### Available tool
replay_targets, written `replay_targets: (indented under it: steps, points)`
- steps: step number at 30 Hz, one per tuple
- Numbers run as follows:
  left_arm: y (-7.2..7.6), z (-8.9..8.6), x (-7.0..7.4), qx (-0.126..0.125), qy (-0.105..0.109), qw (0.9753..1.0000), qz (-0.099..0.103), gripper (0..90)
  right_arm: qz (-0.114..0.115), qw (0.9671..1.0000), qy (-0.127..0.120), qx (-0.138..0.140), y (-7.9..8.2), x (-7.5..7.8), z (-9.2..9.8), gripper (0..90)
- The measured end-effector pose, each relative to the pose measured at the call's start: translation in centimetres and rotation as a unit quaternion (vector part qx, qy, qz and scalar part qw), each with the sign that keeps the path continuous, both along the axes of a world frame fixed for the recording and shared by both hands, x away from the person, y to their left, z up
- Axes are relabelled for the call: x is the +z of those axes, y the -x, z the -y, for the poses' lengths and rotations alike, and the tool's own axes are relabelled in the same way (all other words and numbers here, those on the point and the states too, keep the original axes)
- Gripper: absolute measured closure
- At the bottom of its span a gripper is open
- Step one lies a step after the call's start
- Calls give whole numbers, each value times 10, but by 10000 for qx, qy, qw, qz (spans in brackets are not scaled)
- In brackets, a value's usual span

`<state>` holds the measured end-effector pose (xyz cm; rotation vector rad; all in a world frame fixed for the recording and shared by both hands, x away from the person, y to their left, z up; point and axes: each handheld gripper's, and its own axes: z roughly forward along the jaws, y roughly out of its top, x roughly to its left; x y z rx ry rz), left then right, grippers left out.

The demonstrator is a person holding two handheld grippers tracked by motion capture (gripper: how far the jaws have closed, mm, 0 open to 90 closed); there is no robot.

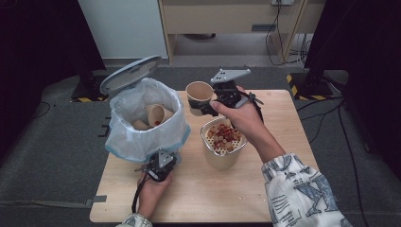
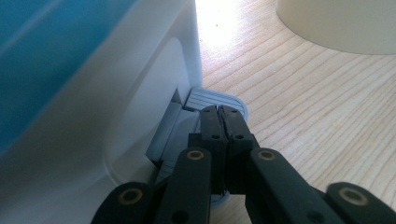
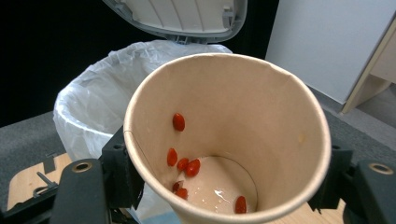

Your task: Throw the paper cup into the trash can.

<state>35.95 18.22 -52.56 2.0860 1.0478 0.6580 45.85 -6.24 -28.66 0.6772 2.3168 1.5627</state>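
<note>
At the surface's far edge: right claw (image 1: 206,105) pinching cup (image 1: 198,94), upright
Bin (image 1: 146,118): left of cup, lid up
Left claw (image 2: 223,122): pressed together on pedal (image 2: 212,99)

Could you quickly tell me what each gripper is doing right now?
Left gripper: shut, pressing the bin pedal.
Right gripper: shut on the paper cup.

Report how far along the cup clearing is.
Done: at least two paper cups already lie in the lined bin, and the strainer holds sieved bits. In hand: the right tongs grip a paper cup with a few red berries and a little liquid, while the shut left tongs press the bin's pedal, lid raised. Left: dropping this cup in the bin.
</note>
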Motion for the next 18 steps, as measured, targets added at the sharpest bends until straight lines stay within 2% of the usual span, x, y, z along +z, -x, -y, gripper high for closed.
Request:
replay_targets:
  steps: [18]
  points:
    - [0,0,0,-4,-10,10000,3,882,-21,10000,-73,48,-4,1,-19,294]
